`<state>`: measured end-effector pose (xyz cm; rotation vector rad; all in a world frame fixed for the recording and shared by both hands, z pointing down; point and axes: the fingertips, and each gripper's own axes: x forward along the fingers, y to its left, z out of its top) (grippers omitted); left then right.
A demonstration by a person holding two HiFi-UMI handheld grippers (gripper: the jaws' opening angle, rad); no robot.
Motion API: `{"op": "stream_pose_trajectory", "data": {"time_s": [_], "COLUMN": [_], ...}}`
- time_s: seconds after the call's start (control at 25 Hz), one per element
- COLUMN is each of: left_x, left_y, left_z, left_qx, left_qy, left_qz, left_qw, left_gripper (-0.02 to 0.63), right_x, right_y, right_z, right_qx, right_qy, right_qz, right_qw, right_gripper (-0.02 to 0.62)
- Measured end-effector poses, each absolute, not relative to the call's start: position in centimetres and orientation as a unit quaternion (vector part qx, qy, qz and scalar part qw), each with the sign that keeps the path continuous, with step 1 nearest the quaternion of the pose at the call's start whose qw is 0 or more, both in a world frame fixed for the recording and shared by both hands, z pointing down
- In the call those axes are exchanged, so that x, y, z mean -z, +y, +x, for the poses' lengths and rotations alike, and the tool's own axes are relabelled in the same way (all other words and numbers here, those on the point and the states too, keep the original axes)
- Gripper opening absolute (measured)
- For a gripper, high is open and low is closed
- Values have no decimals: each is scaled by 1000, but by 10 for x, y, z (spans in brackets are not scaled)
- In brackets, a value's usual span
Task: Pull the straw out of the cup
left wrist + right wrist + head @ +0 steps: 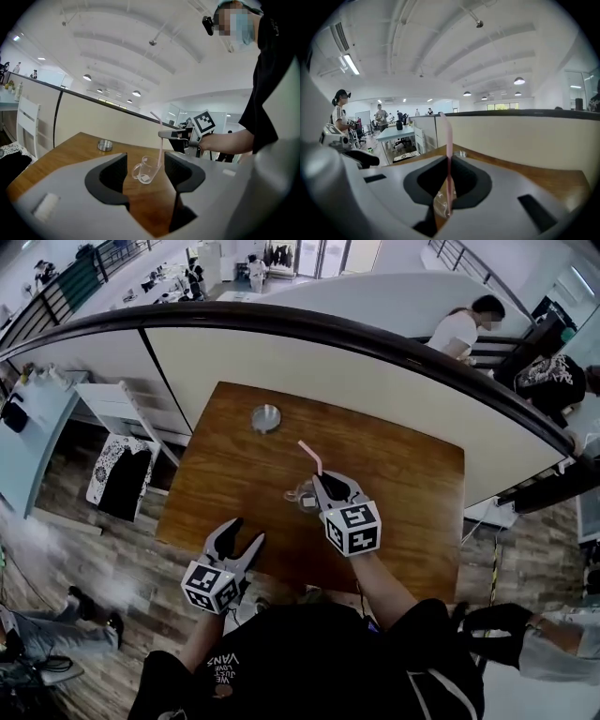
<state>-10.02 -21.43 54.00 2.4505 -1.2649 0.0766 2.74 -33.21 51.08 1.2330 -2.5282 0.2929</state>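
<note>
head view: on the brown wooden table (403, 484) stands a clear cup (302, 495), half covered by the right gripper (317, 480). a pink straw (310, 457) slants up and away from that gripper's tips. its lower stretch is hidden behind the jaws, so from here i can't see where it ends. the left gripper (244, 532) hangs over the table's near edge, well apart from the cup, its tongs spread. a small round metal dish (266, 417) sits alone toward the far side. my own torso cuts off the bottom of the picture.

left gripper view: the tongs are released, with nothing between them but bare table. through the gap i see the cup further off. the straw runs down from the right gripper to about the cup's rim. whether its tip is inside the glass i cannot tell, since the clear wall blurs into the wood. the holder's forearm is cut off by the frame's right side.

right gripper view: the tongs are clenched on the straw, which stands upright between the pads and rises above them. below the grip only a sliver of the cup shows in the narrow slot. the rest is blocked by the gripper's body.
</note>
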Motion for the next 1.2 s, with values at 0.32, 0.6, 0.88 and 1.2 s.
{"op": "stream_pose_trajectory", "data": {"time_s": [0.32, 0.6, 0.88, 1.2], "left_x": [-529, -524, -517, -514], "left_y": [-202, -188, -172, -160], "left_z": [-103, -107, -103, -101], "left_qx": [-26, -30, -29, -31], "left_qy": [-432, -419, -401, -390], "left_qz": [885, 894, 905, 911], "left_qw": [174, 158, 141, 127], "left_gripper": [233, 232, 177, 82], "right_x": [-476, -466, -470, -475], "right_y": [-298, -265, -232, -202], "right_z": [41, 54, 68, 86], "right_qx": [-94, -96, -104, -112], "right_qy": [-874, -860, -844, -824], "right_qz": [464, 494, 520, 549], "right_qw": [109, 86, 81, 79], "right_gripper": [32, 32, 32, 32]}}
